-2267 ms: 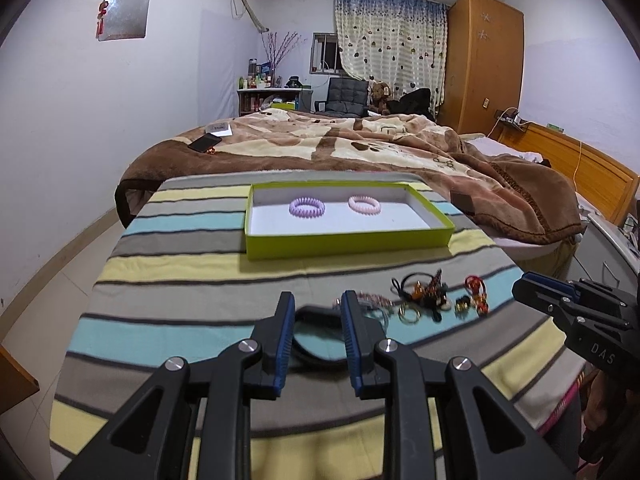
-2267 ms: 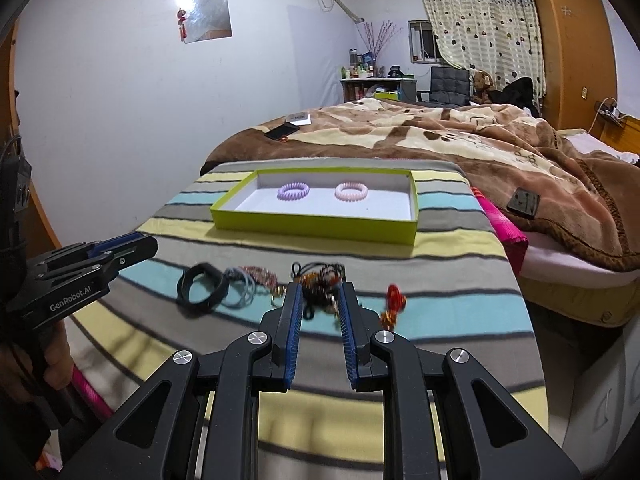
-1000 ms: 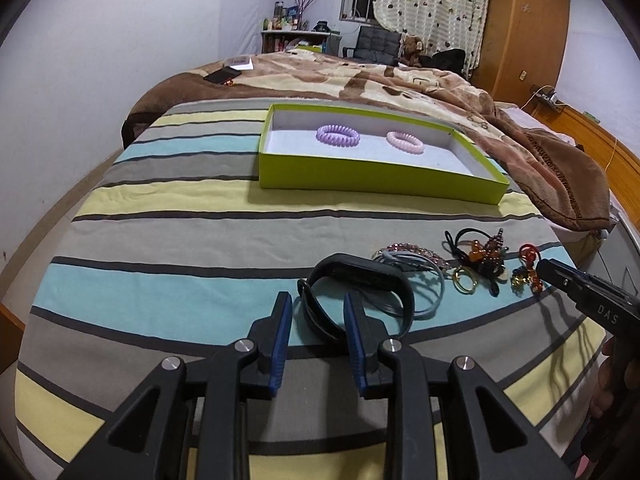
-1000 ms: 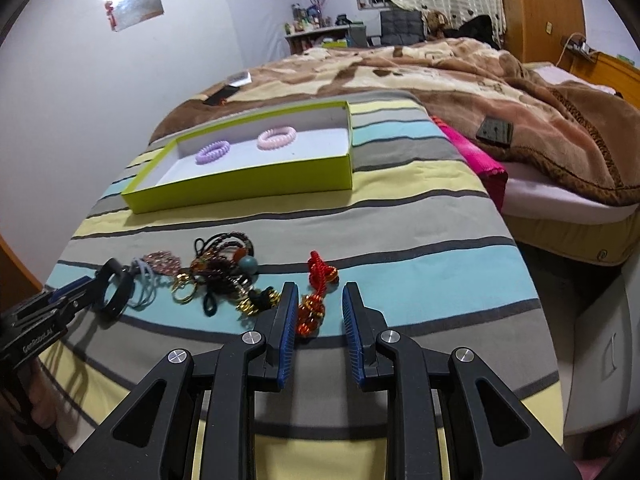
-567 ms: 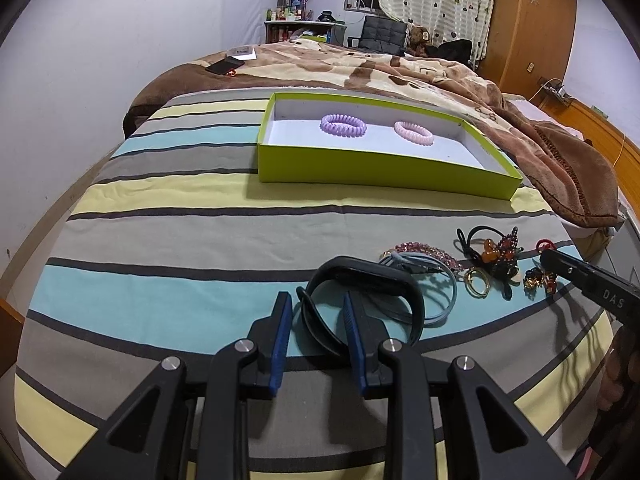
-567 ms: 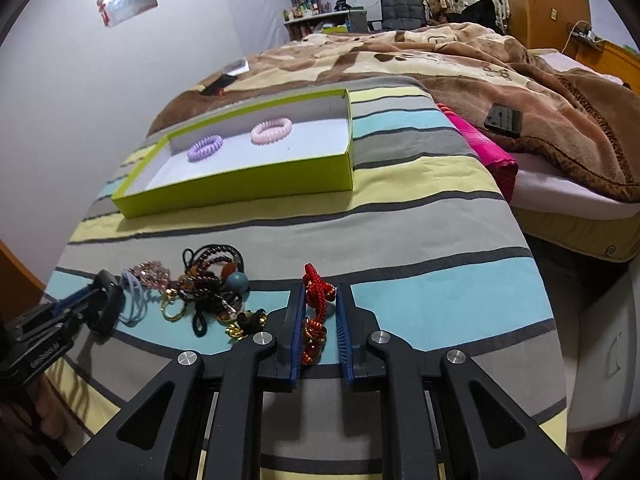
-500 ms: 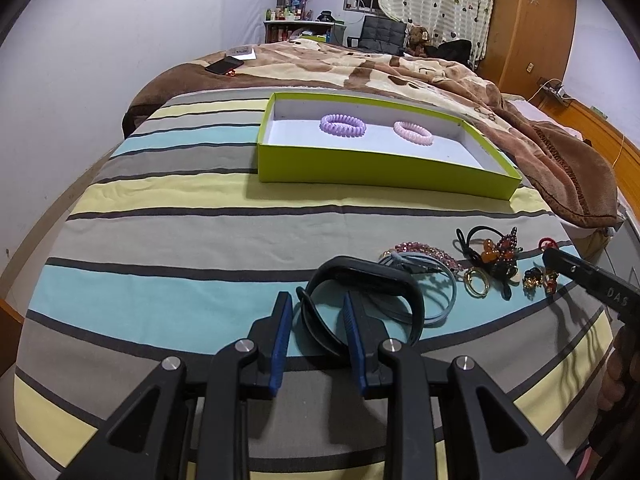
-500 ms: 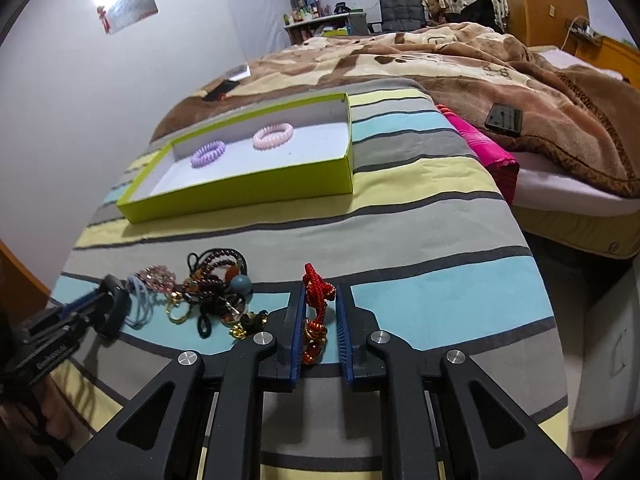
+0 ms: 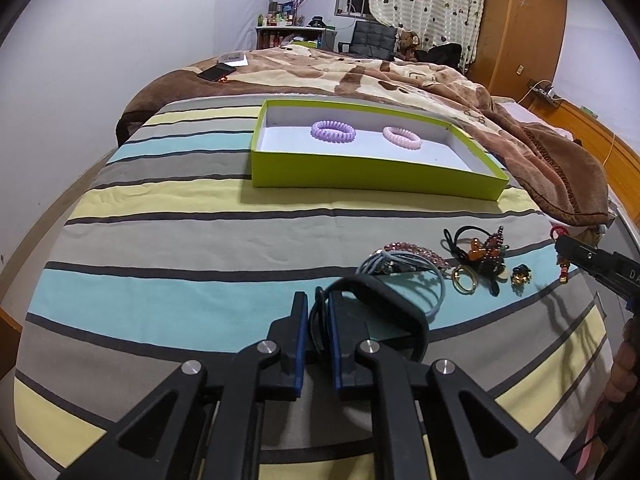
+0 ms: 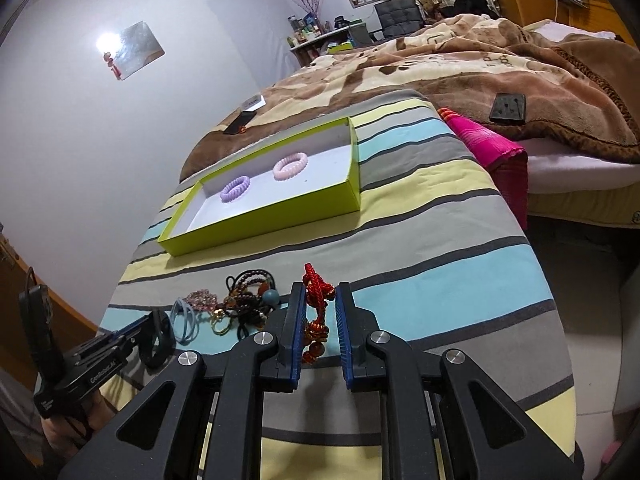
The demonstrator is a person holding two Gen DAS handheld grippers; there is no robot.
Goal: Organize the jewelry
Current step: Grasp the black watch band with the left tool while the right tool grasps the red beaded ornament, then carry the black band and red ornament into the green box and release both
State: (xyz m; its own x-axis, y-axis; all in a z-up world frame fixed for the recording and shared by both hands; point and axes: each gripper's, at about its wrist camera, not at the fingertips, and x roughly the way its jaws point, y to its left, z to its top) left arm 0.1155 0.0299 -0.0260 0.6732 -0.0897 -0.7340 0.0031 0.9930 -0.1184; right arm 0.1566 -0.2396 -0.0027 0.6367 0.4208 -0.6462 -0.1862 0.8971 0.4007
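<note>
1. a shallow lime-green tray [image 9: 372, 172] with a white floor is sitting on the striped cloth [image 9: 180, 240] covering the worktop, toward its far end.
2. the tray is holding two things only: a purple coil hair tie [image 9: 333, 131] on the left and a pink coil hair tie [image 9: 401, 138] on the right, lying apart and clear of the walls.
3. the rest of the jewelry is lying loose on the cloth nearer the cameras, outside the tray: a pale blue hair tie [image 9: 404, 270], a pink beaded bracelet [image 9: 412, 249], a gold ring [image 9: 464, 283], a dark hair tie with amber beads [image 9: 478, 250] and a small dark-and-gold charm [image 9: 520, 274].
4. the left tongs [image 9: 318, 320] have just been closing and are clamping on the near edge of a black wristband [image 9: 384, 300], which is resting on the cloth against the blue tie.
5. the right tongs [image 10: 319, 320] are gripping a red knotted cord ornament [image 10: 316, 292] between the blue pads; its knot is standing above the fingertips and its gold and red beads are hanging below, apparently just clear of the cloth.
6. beyond the worktop, a brown blanket [image 9: 400, 76] is covering a bed, with a phone [image 9: 218, 72] lying on it.
</note>
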